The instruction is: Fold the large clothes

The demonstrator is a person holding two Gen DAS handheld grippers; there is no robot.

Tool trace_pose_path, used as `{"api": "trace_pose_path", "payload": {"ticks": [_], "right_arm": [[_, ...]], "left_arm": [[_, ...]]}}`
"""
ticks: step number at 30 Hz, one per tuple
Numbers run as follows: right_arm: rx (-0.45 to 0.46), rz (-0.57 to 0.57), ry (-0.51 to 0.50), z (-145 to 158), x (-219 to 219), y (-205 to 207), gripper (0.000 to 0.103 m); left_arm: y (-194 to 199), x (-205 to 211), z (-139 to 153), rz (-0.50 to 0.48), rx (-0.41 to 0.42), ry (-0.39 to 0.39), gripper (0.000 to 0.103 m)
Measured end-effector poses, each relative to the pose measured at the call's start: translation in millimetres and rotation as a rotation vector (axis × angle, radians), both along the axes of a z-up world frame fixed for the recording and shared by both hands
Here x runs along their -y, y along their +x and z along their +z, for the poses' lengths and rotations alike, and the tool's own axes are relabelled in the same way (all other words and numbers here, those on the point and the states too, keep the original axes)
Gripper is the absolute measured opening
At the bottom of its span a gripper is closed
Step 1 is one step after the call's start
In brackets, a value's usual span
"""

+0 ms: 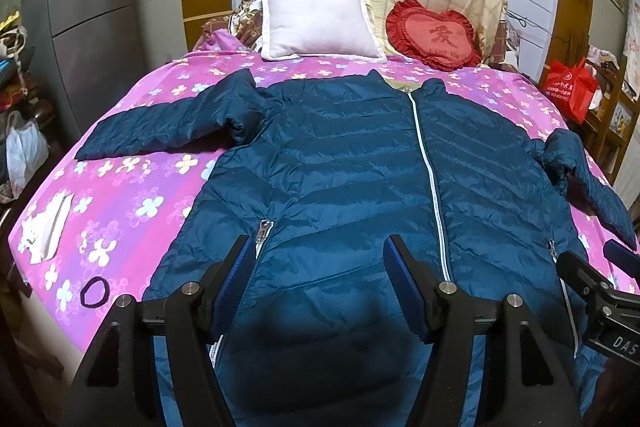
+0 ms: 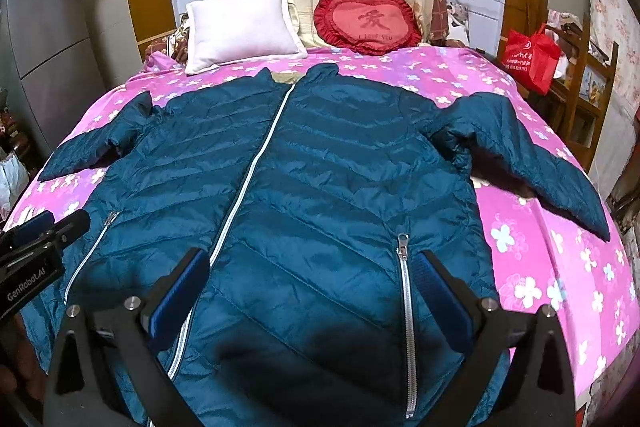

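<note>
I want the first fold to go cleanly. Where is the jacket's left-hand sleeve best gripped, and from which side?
Probably at the cuff end of the sleeve, approached from the bed's outer left edge. It lies flat and angled outward on the sheet, clear of the jacket body, so the open left gripper could pinch its free end and carry it inward.

Jacket [image 1: 340, 163] lies on bed [image 1: 120, 187], pillow [image 1: 320, 21] behind it

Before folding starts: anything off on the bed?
Mostly fine: the jacket lies flat, zipped, sleeves spread. Two strays lie on the sheet left of it: a black hair tie near the front edge and a white crumpled thing beyond it. Neither touches the jacket.
</note>
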State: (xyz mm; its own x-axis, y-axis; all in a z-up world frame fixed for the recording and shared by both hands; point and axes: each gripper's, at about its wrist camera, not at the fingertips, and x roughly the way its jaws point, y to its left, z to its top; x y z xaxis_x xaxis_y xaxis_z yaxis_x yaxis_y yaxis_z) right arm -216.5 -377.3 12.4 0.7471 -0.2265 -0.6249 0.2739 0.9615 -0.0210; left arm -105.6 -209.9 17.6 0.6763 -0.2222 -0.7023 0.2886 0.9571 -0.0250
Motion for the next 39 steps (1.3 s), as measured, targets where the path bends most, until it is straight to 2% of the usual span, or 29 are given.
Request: {"api": "trace_pose_path", "payload": {"ticks": [16,39], "right_arm": [[-0.018,-0.005,0.007,-2.0,-0.3,9.7,0.103],[-0.050,-0.012,0.048,-8.3,7.8,46.7,0.103]], "left_arm": [[6.4,0.4,-1.6,-0.004,-0.009,0.007,0.046],[24.7,14.2,-10.8,0.003,-0.028,0.019,0.046]]}}
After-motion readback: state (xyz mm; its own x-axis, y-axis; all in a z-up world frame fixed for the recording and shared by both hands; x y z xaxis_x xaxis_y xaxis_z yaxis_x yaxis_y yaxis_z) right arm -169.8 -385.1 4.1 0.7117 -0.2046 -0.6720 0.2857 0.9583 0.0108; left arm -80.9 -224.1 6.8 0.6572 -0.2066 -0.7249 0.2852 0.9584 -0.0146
